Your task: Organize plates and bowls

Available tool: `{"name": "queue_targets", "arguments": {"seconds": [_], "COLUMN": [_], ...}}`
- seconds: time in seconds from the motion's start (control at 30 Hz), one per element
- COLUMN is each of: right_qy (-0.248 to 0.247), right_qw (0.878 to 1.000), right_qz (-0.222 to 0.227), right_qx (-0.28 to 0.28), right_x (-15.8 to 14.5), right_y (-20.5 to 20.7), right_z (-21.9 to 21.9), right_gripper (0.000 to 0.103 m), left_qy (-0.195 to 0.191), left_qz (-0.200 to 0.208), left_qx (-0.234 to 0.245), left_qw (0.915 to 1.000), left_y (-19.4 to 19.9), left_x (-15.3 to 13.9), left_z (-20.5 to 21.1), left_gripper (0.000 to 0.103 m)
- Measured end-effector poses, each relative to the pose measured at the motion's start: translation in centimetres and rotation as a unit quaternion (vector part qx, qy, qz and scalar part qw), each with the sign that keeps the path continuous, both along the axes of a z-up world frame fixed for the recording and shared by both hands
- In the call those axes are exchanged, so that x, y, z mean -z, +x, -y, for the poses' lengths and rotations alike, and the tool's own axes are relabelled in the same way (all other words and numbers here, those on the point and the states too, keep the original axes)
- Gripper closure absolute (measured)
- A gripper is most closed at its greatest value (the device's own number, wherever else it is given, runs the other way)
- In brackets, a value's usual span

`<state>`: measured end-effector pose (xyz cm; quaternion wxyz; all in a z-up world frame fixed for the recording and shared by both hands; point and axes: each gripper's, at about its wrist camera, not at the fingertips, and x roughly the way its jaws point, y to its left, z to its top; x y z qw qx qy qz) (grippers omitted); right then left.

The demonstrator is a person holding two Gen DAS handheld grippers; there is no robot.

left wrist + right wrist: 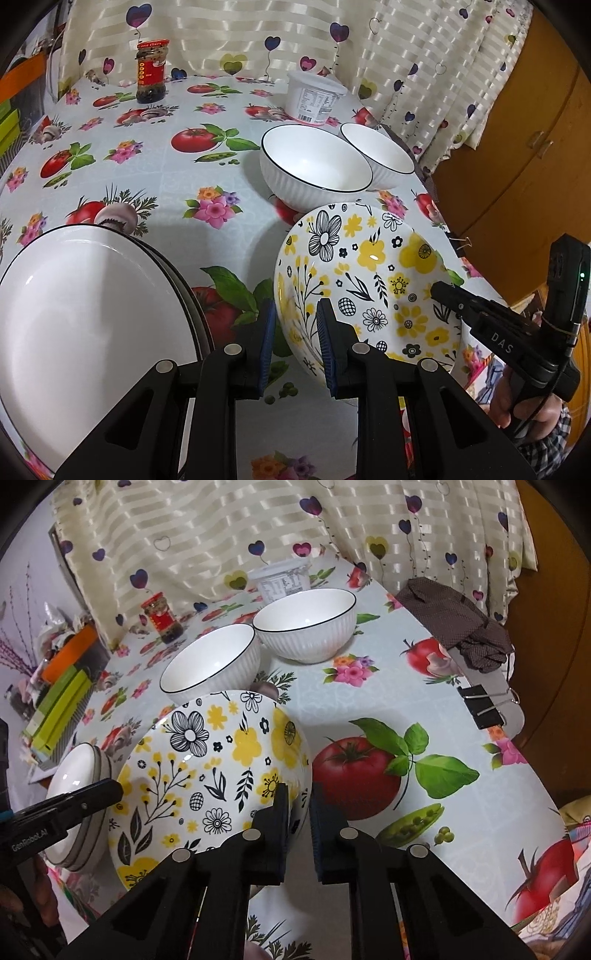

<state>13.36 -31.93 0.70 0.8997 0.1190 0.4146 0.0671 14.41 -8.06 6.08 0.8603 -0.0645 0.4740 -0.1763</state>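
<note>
Both grippers pinched the floral plate (pixel 207 771) – left gripper (pixel 295 332) narrowly, right gripper (pixel 298 819) fully closed; white plates (pixel 92 314) were stacked, two bowls (pixel 314 166) remained separate near the table's far edge

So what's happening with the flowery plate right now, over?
Both grippers shut on flowery plate: left gripper on one rim, right gripper opposite. Plate tilted up. White plates beside it, white bowls behind.

backdrop: heart-print curtain (pixel 229 33) | right: wooden cabinet (pixel 517 155) – table: fruit-print tablecloth (pixel 155 173)
</note>
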Motion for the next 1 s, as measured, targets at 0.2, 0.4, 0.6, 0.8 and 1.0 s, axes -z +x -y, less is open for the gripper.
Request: {"name": "queue_targets", "arguments": {"seconds": [0.2, 0.4, 0.6, 0.8, 1.0], "right_qy": [-0.007, -0.002, 0.000, 0.001, -0.005], "right_qw": [1.000, 1.000, 1.000, 1.000, 1.000], "right_qz": [-0.003, -0.005, -0.008, -0.011, 0.004], "right_qx": [-0.001, 0.001, 0.003, -0.006, -0.009], "right_x": [0.1, 0.1, 0.1, -0.3, -1.6], "right_y": [-0.6, -1.1, -1.5, -1.4, -0.5], "right_z": [0.6, 1.0, 1.6, 1.9, 2.5], "right_gripper": [0.092, 0.092, 0.092, 0.091, 0.091], "left_qy": [-0.005, -0.002, -0.005, -0.014, -0.010], "left_qz": [-0.001, -0.001, -0.004, -0.006, 0.006], "left_qx": [0.006, 0.013, 0.020, 0.018, 0.015], "left_qw": [1.0000, 0.9999, 0.9998, 0.9997, 0.9998], "left_y": [-0.5, -0.9, -1.1, -0.7, 0.6], "left_x": [0.1, 0.2, 0.2, 0.0, -1.1], "left_z": [0.0, 0.8, 1.2, 0.9, 0.6], "left_gripper": [0.079, 0.079, 0.079, 0.079, 0.079]}}
